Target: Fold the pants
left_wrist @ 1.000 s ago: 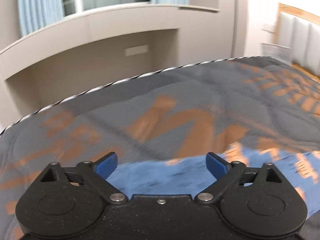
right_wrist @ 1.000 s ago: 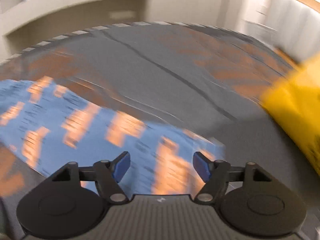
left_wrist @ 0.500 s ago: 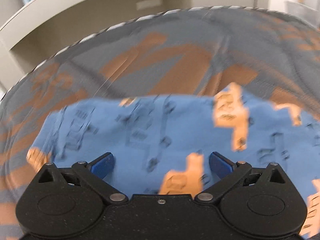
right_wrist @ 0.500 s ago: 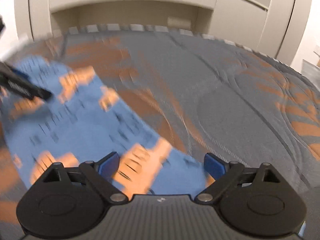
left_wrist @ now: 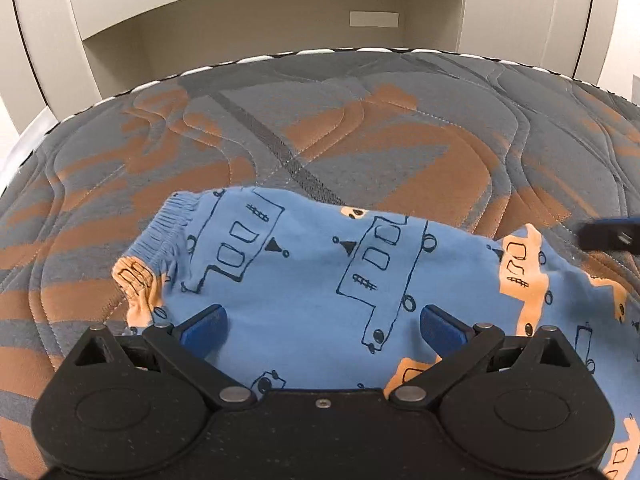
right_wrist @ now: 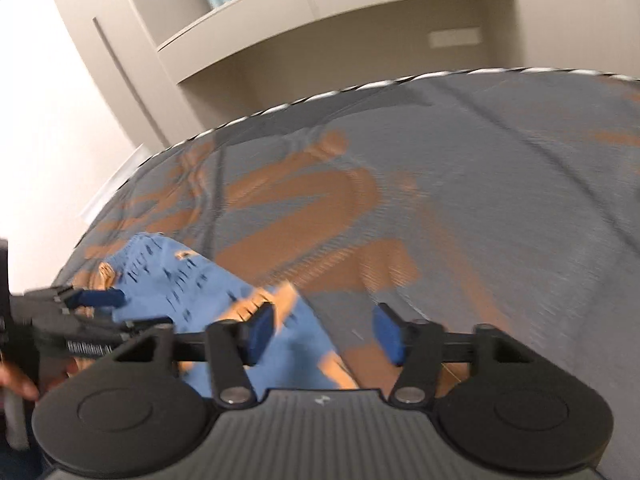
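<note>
Blue pants (left_wrist: 320, 280) with dark line drawings and orange patches lie flat on a grey and orange quilted bed (left_wrist: 360, 128). Their ribbed elastic waistband (left_wrist: 164, 228) is at the left. My left gripper (left_wrist: 322, 326) is open and empty, low over the cloth near the waistband. My right gripper (right_wrist: 324, 332) is open and empty, its left finger over the pants' edge (right_wrist: 280, 344), its right finger over bare quilt. The right view is blurred. The left gripper (right_wrist: 96, 300) shows at the right view's left edge, and a tip of the right gripper (left_wrist: 608, 234) at the left view's right edge.
Beige built-in cabinets with an open niche (left_wrist: 280, 28) stand beyond the bed's striped far edge (left_wrist: 320, 53). A white wall (right_wrist: 48, 120) is at the left in the right wrist view. Quilt stretches beyond the pants.
Both grippers have swung round and come down over the pants. The pants now fill the lower left wrist view. The yellow thing seen earlier in the right wrist view is out of sight.
</note>
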A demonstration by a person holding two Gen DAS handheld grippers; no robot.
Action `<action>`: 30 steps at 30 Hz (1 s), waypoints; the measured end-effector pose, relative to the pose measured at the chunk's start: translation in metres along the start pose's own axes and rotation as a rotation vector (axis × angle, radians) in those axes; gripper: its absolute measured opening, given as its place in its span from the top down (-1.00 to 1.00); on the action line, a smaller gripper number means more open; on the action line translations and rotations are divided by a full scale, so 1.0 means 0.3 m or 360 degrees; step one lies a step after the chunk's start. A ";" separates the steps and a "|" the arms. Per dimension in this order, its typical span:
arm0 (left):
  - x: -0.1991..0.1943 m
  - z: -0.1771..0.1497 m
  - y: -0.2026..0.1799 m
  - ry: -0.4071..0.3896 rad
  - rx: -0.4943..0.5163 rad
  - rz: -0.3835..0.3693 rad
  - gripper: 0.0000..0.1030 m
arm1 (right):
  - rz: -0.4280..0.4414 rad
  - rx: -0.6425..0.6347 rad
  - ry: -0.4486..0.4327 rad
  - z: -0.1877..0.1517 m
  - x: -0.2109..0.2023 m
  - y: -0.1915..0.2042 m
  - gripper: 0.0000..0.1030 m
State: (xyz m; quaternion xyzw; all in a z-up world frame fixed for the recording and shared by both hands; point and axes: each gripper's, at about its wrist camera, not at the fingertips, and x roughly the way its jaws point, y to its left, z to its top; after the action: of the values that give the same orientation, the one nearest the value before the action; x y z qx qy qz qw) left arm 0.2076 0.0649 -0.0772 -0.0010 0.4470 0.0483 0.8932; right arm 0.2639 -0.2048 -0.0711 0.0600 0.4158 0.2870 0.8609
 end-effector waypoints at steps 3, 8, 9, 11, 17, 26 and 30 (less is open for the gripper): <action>0.020 -0.001 -0.004 0.0022 0.0006 -0.0014 -0.99 | 0.0097 -0.0009 0.0078 0.043 0.075 0.028 -0.11; 0.035 0.000 0.007 0.0036 -0.0028 -0.0048 -0.99 | 0.0077 -0.0055 0.0204 0.065 0.160 0.059 0.09; 0.038 0.000 0.009 0.0035 -0.0032 -0.0052 -0.99 | 0.0082 -0.0053 0.0210 0.064 0.160 0.063 0.15; 0.040 -0.002 0.009 0.0038 -0.0033 -0.0055 -0.99 | 0.0056 -0.0077 0.0224 0.068 0.160 0.077 0.39; 0.041 0.000 0.013 0.0043 -0.0043 -0.0065 -0.99 | 0.0049 -0.0102 0.0257 0.067 0.143 0.099 0.47; 0.044 0.000 0.011 0.0049 -0.0043 -0.0061 -0.99 | 0.0054 -0.0081 0.0296 0.089 0.170 0.104 0.42; 0.047 0.001 0.011 0.0053 -0.0042 -0.0059 -0.99 | 0.0028 -0.0020 0.0277 0.098 0.183 0.094 0.74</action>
State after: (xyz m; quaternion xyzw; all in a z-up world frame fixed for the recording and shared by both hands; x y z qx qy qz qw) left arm 0.2159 0.0694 -0.0882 -0.0219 0.4609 0.0377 0.8864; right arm 0.3003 -0.1477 -0.0799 0.0332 0.4867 0.3013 0.8193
